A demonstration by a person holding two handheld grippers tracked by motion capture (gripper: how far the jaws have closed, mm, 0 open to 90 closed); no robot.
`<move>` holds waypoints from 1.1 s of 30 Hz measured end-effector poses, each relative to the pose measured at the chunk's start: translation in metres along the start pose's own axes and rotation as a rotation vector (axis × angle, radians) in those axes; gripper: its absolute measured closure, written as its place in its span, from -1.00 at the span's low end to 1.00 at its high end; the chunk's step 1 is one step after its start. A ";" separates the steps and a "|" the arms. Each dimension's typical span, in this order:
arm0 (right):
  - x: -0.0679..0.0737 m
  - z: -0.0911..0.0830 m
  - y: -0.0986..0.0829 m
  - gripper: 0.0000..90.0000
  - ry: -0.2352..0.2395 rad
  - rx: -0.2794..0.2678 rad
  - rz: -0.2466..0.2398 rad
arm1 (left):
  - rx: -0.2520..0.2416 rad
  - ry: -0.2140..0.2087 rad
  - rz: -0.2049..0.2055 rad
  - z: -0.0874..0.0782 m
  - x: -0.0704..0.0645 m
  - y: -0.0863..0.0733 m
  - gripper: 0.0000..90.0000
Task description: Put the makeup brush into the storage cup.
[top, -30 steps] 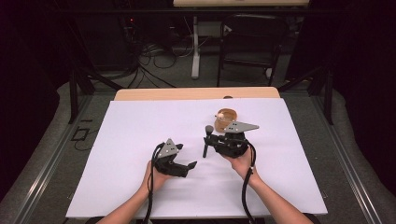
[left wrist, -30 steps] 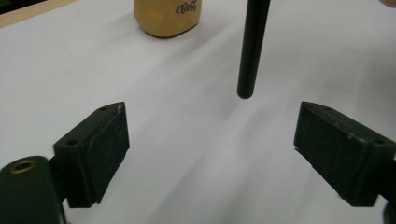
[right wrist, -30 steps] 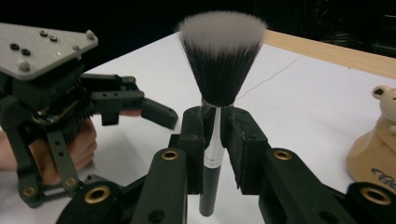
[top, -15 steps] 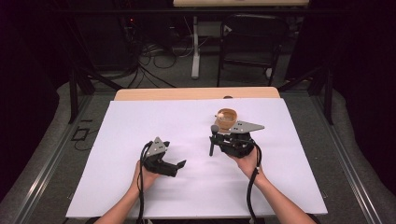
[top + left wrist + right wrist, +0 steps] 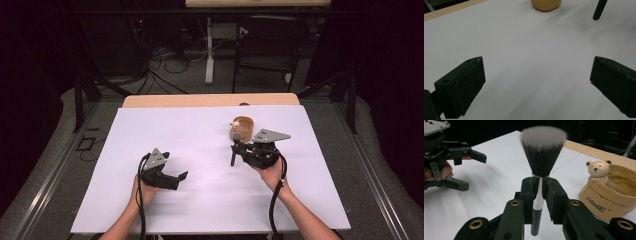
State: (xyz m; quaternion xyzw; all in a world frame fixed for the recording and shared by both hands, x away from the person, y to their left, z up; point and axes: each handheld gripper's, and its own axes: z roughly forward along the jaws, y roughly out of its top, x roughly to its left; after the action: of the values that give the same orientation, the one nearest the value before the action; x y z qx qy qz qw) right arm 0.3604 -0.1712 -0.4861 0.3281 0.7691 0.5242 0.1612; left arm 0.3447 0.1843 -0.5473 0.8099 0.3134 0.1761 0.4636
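Jaws of right gripper [image 5: 539, 188] clamped on brush [image 5: 541, 152] upright; left gripper [image 5: 536, 82] jaws apart. Best kept vertical, then lowered into cup [image 5: 610, 195] at three o'clock.

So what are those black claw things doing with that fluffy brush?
A person holds a claw-like gripper in each hand over a white table. The right gripper is clamped on a makeup brush, bristles up, next to a tan holder with a little bear on its rim. The left gripper is open and empty, off to the side.
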 end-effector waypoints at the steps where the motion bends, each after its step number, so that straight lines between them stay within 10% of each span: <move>1: 0.000 -0.001 0.000 0.71 -0.003 -0.001 -0.002 | 0.000 0.000 0.000 0.000 0.000 0.000 -1.00; 33: -0.025 -0.027 -0.001 0.71 -0.070 0.004 0.026 | -0.050 0.065 -0.074 -0.040 0.020 -0.025 -1.00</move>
State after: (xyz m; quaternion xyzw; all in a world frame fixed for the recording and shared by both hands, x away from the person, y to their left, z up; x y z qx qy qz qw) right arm 0.3623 -0.2070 -0.4789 0.3565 0.7598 0.5129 0.1805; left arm 0.3273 0.2326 -0.5482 0.7799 0.3534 0.1930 0.4792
